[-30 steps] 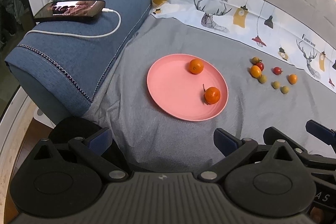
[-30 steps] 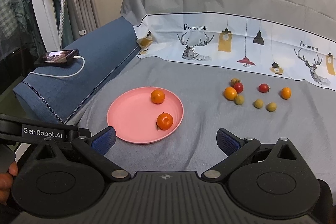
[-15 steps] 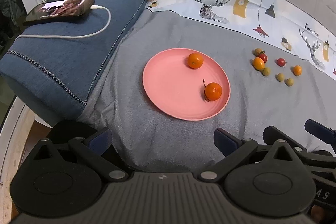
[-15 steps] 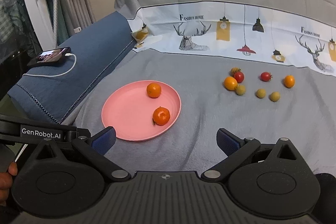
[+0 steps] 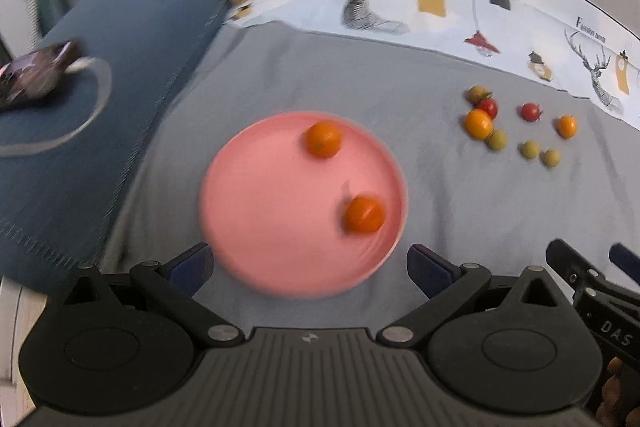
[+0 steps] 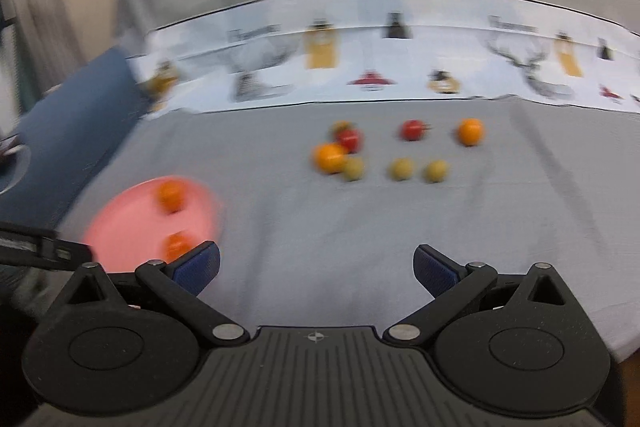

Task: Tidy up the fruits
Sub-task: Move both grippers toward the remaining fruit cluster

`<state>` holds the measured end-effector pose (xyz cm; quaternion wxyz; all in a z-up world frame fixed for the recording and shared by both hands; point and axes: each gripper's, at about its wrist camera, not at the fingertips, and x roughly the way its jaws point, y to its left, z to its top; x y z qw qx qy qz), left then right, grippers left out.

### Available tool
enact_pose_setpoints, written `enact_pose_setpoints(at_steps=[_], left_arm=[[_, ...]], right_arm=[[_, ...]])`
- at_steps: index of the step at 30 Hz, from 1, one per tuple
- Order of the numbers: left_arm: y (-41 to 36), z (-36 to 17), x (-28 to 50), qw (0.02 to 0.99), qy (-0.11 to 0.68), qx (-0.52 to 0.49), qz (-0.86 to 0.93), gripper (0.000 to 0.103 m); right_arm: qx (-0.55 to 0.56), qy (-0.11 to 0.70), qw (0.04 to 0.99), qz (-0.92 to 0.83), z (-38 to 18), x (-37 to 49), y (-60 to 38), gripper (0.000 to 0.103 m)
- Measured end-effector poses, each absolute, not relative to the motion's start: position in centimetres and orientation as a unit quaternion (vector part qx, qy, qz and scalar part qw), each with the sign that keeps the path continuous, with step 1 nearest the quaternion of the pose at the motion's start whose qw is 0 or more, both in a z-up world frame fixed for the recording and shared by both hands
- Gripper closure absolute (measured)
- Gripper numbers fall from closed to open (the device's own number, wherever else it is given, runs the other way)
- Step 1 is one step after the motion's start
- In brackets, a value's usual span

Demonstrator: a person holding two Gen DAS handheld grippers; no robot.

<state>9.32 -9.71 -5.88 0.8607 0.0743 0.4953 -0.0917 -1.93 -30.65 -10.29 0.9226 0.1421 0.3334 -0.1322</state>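
Two small orange fruits point(image 5: 323, 139) sit on the round pink plate point(image 5: 256, 211); eight small loose fruits point(image 6: 400, 169) remain on grey cloth point(image 6: 360, 227). The left gripper point(image 5: 308, 263) and right gripper point(image 6: 316, 267) are both spread, empty.

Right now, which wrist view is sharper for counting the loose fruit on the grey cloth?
Left wrist view: round pink plate smeared, loose small fruits fairly crisp. Right wrist view: motion blur everywhere, the fruits soft-edged but countable.

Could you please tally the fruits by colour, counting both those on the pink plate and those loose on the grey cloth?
Orange: 4, two on the pink plate at and, two on the grey cloth at and
Red: 2
Yellow-green: 4
Total: 10
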Motion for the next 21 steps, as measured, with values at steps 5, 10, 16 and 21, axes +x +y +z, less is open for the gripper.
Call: enact_pose_setpoints(at_steps=[5, 10, 16, 21], left_arm=[[-16.2, -7.9, 14.9, 0.854, 0.501, 0.065, -0.126, 0.000], [-22.7, -10.9, 20.2, 0.846, 0.511, 0.062, -0.138, 0.000], [-28.7, -15.2, 25.6, 0.840, 0.520, 0.070, -0.137, 0.000], [-29.6, -17.3, 26.9, 0.826, 0.536, 0.047, -0.166, 0.000]], right_arm=[[0.148, 0.333, 0.909, -0.203, -13.4, 1.3, -36.7, 0.001], [0.134, 0.333, 0.903, -0.238, -16.9, 5.7, -40.8, 0.001], [0.113, 0.348, 0.896, -0.250, -21.3, 10.7, -43.6, 0.001], [0.106, 0.319, 0.908, -0.248, -22.9, 10.8, -43.7, 0.001]])
